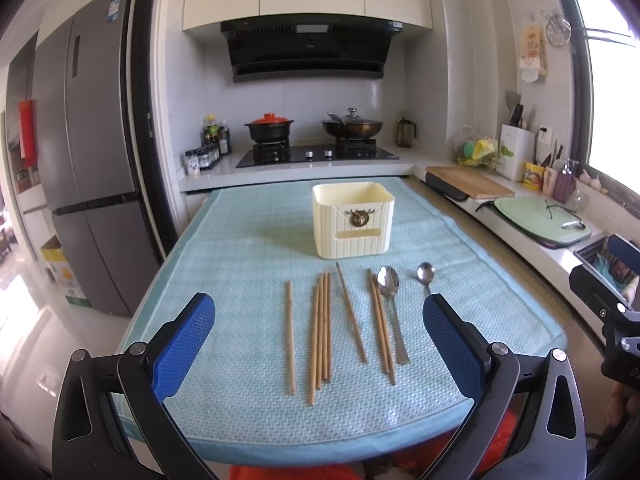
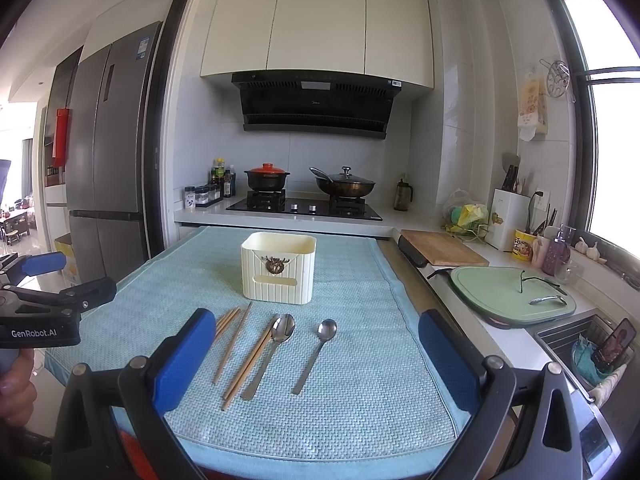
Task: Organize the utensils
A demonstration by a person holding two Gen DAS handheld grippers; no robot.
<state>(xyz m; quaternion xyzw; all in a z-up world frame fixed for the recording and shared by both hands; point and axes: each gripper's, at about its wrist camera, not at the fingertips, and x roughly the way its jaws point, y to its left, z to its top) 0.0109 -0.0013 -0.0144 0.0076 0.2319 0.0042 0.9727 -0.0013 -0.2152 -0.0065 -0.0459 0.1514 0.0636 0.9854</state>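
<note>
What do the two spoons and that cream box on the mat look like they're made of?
Both spoons look like polished metal, likely stainless steel: silver-grey with bright glints. The cream box looks like matte moulded plastic, with ribbed walls and a brassy emblem.

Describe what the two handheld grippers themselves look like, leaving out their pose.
Both are alike: the left gripper and right gripper each have two blue fingers with a fine mesh-like texture, mounted on black angular frames with triangular cut-outs and silver round bolts. In the right wrist view, the left gripper's black body carries white "GenRobot.AI" lettering. No cables or sleeves show.
</note>
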